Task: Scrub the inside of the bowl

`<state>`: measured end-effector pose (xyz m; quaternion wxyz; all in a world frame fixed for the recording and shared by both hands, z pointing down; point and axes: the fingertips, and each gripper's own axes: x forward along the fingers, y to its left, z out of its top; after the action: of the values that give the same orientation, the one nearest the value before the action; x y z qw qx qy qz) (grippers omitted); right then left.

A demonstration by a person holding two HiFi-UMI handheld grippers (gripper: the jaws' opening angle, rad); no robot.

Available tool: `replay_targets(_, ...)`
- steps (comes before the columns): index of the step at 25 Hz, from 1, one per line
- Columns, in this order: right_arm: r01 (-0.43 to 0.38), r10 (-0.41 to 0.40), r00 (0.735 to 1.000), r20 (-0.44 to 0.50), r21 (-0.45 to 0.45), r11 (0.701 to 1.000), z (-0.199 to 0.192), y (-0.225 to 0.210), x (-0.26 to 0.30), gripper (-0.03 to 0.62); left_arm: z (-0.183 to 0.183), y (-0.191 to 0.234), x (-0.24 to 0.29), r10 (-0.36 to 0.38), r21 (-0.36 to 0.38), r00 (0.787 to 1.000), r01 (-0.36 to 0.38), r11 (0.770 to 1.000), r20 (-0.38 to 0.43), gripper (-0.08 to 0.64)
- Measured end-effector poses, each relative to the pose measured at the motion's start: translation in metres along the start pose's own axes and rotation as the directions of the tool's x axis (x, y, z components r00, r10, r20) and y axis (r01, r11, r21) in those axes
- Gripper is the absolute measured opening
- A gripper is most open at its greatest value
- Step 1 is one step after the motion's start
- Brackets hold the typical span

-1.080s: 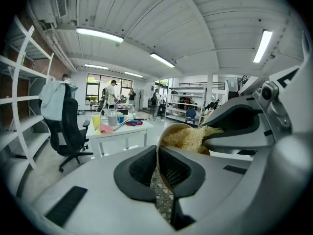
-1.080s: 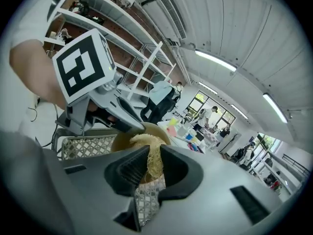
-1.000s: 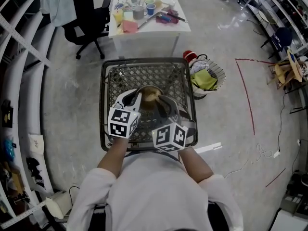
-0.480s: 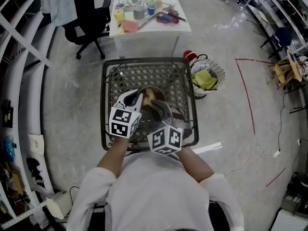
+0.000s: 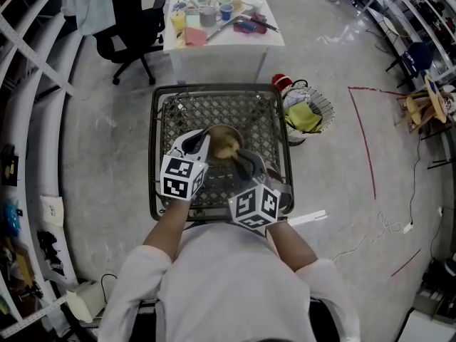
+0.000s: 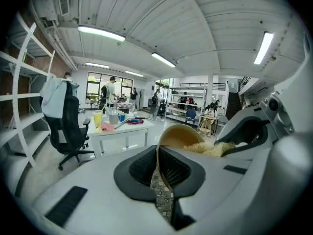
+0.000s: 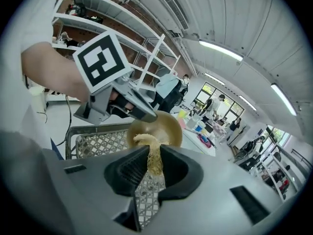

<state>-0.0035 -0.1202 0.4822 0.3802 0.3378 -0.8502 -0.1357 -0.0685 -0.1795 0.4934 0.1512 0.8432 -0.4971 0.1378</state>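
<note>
Both left gripper [image 5: 205, 142] and right gripper [image 5: 240, 161] reach the bowl [image 5: 229, 132] over a mesh table [image 5: 214, 112] on concrete floor [image 5: 107, 134] in the head view; left gripper view: jaws clamped on its rim, white desk [image 6: 122, 131] beyond; right gripper view: jaws pinching a scouring pad [image 7: 154, 156] inside it.

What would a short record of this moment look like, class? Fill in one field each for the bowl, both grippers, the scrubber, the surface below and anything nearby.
bowl: tan, held tilted off the surface
left gripper: shut on the bowl's rim
right gripper: shut on the scrubber
scrubber: yellowish, fibrous; its far end reaches into the bowl's mouth
surface below: black-framed mesh table
nearby: basket on the floor beside the table, yellow-green cloth inside
</note>
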Motion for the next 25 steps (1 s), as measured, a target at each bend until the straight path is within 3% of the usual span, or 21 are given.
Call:
replay_targets(7, -0.025, 0.022, 0.999, 0.049, 0.049, 0.998, 0.009, 0.016, -0.006, 0.084, 0.002, 0.005, 0.005, -0.004, -0.016, 1.000, 0.004, 1.000, 0.003, 0.040)
replay_targets(25, 0.029, -0.038, 0.997, 0.065, 0.140, 0.990, 0.005, -0.009, -0.011, 0.084, -0.022, 0.019, 0.026, 0.011, -0.040, 0.998, -0.014, 0.999, -0.054, 0.040)
